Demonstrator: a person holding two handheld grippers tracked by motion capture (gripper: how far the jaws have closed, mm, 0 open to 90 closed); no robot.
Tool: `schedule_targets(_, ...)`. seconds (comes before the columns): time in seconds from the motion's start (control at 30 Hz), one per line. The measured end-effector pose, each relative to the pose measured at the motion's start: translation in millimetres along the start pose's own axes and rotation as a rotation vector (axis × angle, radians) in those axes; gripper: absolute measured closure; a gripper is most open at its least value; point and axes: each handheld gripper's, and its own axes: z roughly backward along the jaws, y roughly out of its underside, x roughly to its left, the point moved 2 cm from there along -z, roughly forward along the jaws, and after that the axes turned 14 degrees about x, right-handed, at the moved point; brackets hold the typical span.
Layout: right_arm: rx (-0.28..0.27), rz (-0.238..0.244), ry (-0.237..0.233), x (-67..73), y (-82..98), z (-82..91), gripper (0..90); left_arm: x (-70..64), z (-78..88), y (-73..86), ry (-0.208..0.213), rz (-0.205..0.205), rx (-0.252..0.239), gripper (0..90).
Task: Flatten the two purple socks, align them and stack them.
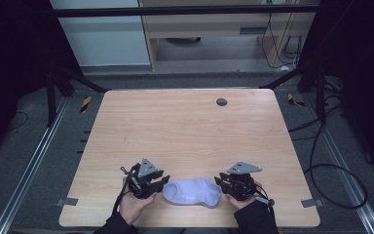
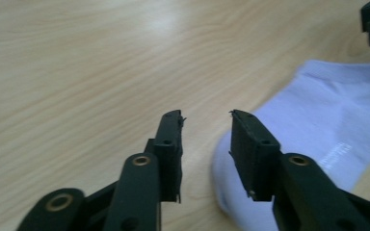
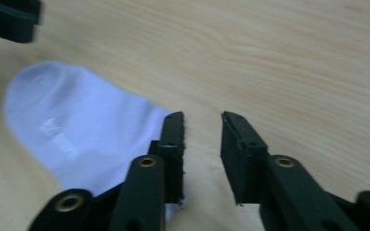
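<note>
Left gripper (image 1: 159,183): black jaws apart, nothing between them, just beside the toe end of a pale lavender knit sock (image 1: 193,192) lying flat near the front edge of the light wood-grain worktop (image 1: 185,126). Right gripper (image 1: 222,181): jaws apart at the sock's opposite end. The left gripper view shows faint woven lettering on the fabric; the high view shows a dark round grommet (image 1: 221,102) toward the far edge.

Your high view looks down over the table (image 1: 185,126) from its near edge; both gripper views sit low, close, sharing the sock (image 1: 193,192).
</note>
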Motion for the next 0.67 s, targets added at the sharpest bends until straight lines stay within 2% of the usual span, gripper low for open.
schedule_targets(0.17,-0.063,-0.082,0.087,-27.3,1.2,6.1,52.2,23.3,5.6,4.6,-0.002,0.060,-0.021,53.1)
schedule_targets(0.27,-0.091,-0.119,0.127,-43.7,2.8,9.6,42.1,36.3,7.3,8.8,-0.022,0.084,-0.026,47.9)
schedule_targets(0.33,-0.095,-0.139,0.155,-54.7,5.1,11.0,37.5,45.6,7.7,11.8,-0.035,0.098,-0.030,44.4)
schedule_targets(0.47,-0.085,-0.194,0.168,-75.7,10.8,11.1,29.9,66.8,10.3,18.4,-0.059,0.133,-0.043,38.3)
schedule_targets(0.67,-0.066,-0.224,0.203,-98.6,18.3,10.8,25.3,93.9,16.3,31.6,-0.104,0.202,-0.051,33.5)
